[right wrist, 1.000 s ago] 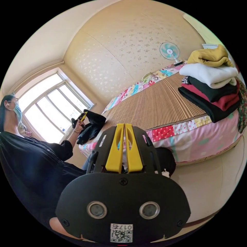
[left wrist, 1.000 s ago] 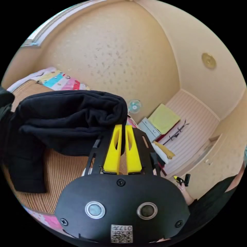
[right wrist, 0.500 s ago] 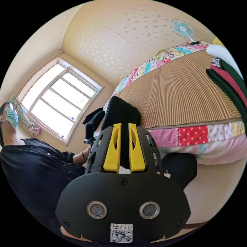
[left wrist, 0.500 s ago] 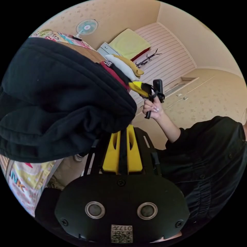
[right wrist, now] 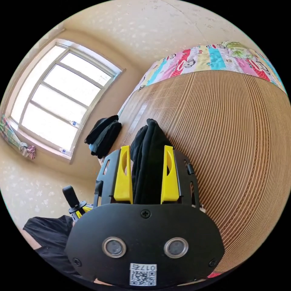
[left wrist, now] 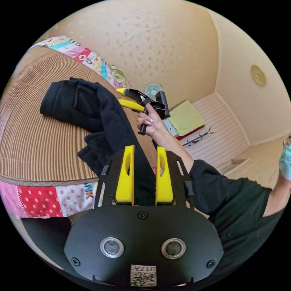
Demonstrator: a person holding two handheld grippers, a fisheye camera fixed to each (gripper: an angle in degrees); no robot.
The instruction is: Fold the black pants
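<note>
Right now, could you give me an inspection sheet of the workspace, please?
Surface: bed with a ribbed mat over a patchwork sheet.
Job's things: black pants lie bunched on the mat, one part trailing off the near edge towards the left gripper.
Clutter: a dark garment pile at the mat's window end.
Grippers: left gripper open, pants fabric between the jaws; right gripper open, fabric between the jaws, not visibly pinched.
Cables: nothing seen.
Surroundings: window, fan, yellow cloth on a cabinet, coat rack, person's sleeve.
</note>
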